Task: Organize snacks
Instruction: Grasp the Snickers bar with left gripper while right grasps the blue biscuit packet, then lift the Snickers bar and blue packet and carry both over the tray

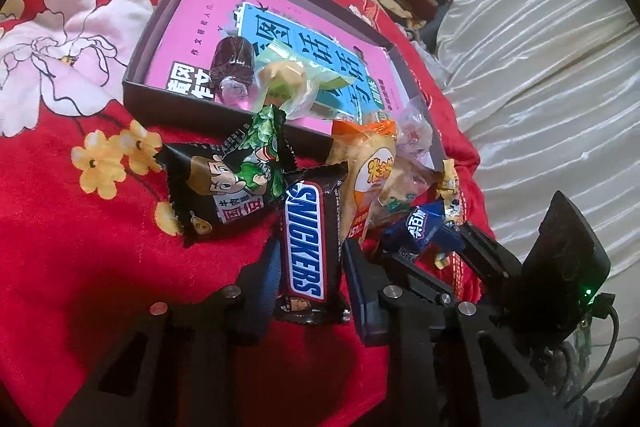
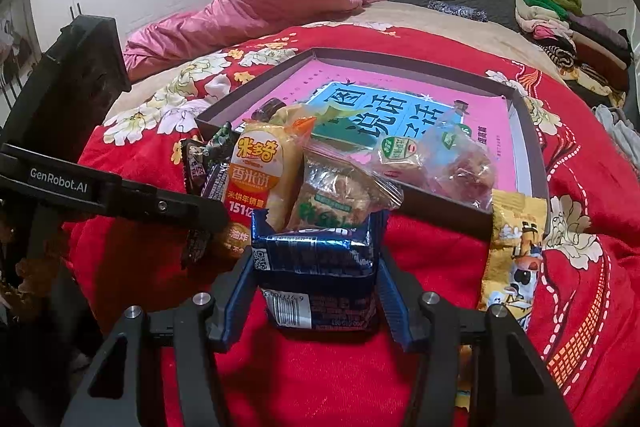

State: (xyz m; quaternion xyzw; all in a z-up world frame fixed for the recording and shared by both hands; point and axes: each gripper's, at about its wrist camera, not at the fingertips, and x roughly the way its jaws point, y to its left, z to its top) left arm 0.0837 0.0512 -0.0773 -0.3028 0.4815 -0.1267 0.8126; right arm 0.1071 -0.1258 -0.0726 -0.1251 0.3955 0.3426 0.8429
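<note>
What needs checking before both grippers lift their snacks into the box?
1. Left gripper shut on Snickers bar: ok.
2. Right gripper shut on blue biscuit packet: ok.
3. Bare floor space in box: ok, far side free.
4. Rice cracker pack clear of the blue packet: not ok, it leans against it.
5. Grips firm enough to lift: cannot tell.

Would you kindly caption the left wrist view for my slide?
Left tongs shut on a Snickers bar lying on the red floral blanket, near the snack box.
</note>
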